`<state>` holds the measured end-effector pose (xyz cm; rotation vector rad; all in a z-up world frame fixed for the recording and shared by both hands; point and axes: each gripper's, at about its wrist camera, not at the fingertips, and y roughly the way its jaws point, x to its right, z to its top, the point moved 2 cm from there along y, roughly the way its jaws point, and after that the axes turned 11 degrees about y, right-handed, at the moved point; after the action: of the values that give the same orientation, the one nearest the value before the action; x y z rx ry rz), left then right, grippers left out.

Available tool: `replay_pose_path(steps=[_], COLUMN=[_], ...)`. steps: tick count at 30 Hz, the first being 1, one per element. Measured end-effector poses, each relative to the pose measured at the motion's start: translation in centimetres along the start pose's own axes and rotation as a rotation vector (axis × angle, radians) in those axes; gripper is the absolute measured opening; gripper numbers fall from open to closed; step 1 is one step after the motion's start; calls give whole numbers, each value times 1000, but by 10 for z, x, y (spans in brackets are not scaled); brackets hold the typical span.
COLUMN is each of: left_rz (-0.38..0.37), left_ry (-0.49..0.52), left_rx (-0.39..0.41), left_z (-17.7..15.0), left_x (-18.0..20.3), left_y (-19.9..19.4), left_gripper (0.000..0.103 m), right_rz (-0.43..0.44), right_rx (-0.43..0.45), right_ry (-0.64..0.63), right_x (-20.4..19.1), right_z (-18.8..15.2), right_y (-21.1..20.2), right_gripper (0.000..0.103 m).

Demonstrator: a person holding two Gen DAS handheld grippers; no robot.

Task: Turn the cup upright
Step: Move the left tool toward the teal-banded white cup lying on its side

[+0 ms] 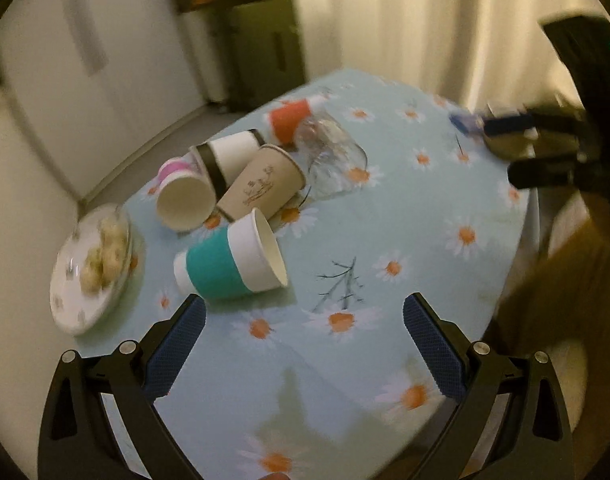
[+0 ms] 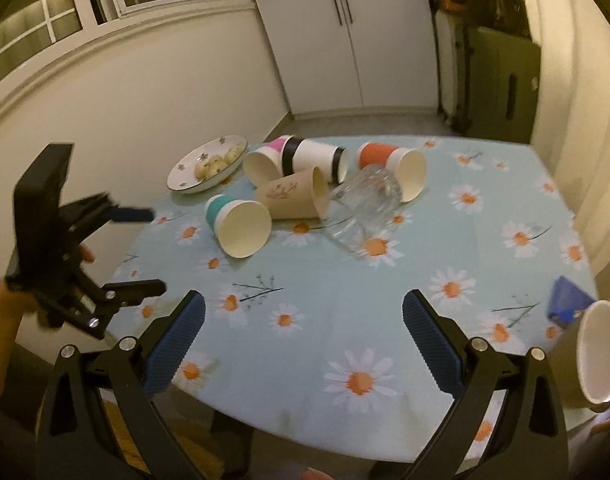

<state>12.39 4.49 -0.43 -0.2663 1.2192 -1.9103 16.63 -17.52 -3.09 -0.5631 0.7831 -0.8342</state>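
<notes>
Worktop [image 2: 385, 312] mid-frame w/ tipped cups; teal cup [image 1: 231, 258] nearest left gripper [image 1: 304, 322]. Both jaws wide, right gripper [image 2: 304, 320] too.

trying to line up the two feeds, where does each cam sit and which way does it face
Left wrist: on the left gripper, looking across the table at the teal cup; right gripper shows far right.
Right wrist: on the right gripper, facing the cup pile; left gripper shows at left.
Shared: teal cup, glass, plate.
</notes>
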Motion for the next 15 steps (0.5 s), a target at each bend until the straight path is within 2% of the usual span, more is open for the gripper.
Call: replay_pose_path(steps=[4,7,11,12,15], left_rz=[-28,-53,-92,-101,-116], left_ry=[201,302,379,394,460], left_rx=[-80,-142,-178,-187,-237], left_z=[9,13,17,18,17], left_x=[-14,-27,-43,-46,-51], left_y=[22,41,58,62,77], left_gripper=[96,96,95,90,85], right_rz=[23,45,84,98,145], right_rx=[-59,-95,-151,-165,-199], right_ry=[8,2,22,33,75], right_x=[-4,-10,-12,-11,-5], right_z=[2,4,4,4,5], right_y=[17,28,44,47,56], right_gripper=[98,95,91,91,91])
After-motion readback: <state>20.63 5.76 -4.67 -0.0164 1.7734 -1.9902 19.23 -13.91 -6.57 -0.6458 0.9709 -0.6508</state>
